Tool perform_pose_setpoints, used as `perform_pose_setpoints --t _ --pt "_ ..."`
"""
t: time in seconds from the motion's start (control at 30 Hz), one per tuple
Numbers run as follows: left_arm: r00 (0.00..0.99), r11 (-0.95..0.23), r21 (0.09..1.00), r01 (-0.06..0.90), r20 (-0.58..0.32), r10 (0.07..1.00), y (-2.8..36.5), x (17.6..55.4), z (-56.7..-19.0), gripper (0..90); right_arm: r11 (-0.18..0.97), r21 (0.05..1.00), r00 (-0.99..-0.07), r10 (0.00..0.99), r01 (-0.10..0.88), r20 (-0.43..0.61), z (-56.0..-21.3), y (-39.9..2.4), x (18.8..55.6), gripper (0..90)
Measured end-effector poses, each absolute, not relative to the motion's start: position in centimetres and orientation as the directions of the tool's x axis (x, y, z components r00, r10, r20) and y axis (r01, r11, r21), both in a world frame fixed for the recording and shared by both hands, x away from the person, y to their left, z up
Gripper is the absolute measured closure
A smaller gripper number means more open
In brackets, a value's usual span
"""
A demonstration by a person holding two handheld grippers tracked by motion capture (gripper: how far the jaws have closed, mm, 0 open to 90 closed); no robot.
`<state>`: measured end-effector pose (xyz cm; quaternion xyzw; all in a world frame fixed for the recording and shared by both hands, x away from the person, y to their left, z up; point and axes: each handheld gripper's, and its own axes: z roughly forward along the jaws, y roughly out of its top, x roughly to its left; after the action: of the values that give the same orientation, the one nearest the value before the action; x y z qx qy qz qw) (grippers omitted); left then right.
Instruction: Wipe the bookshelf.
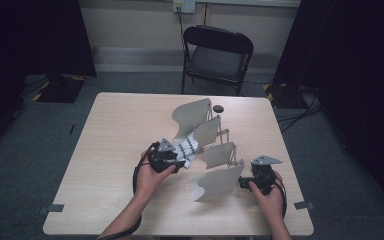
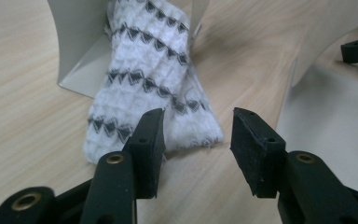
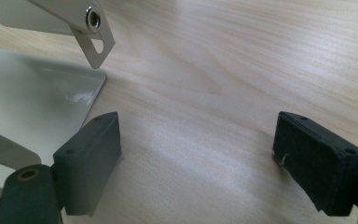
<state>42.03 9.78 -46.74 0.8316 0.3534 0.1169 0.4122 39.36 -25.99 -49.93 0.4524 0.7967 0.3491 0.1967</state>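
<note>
A white cloth with black zigzag stripes [image 1: 187, 148] [image 2: 154, 79] lies on the table, its far end tucked between the curved beige panels of a rack [image 1: 215, 182]. My left gripper [image 1: 178, 161] [image 2: 198, 140] is at the cloth's near end. Its jaws stand apart and do not press on the cloth; the left jaw is beside the cloth's edge and bare table shows in the gap. My right gripper [image 1: 242, 181] [image 3: 196, 149] rests open at the right of the rack's nearest panel [image 3: 28, 93], with only tabletop between its jaws.
The rack's several panels fan from the table's middle toward the far side [image 1: 192, 112]. A small black round object [image 1: 218, 108] lies behind it. A black folding chair [image 1: 217, 55] stands beyond the wooden table [image 1: 110, 150].
</note>
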Motion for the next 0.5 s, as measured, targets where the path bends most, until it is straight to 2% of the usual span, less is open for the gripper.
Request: perform_pose_setpoints --t 0.17,0.3,0.5 --pt "0.738 -0.422 0.747 0.515 -0.135 0.661 9.3 42.1 -47.8 54.8 0.347 0.734 -0.513 0.858 0.584 0.003 -49.9 -26.0 39.4 14.5" --pt "0.724 -0.438 0.724 0.534 -0.123 0.679 9.1 42.8 -49.0 52.4 0.347 0.734 -0.513 0.858 0.584 0.003 -49.9 -26.0 39.4 14.5" --pt "0.704 -0.415 0.736 0.535 -0.117 0.701 9.2 44.1 -49.3 46.2 0.347 0.734 -0.513 0.858 0.584 0.002 -49.9 -26.0 39.4 14.5"
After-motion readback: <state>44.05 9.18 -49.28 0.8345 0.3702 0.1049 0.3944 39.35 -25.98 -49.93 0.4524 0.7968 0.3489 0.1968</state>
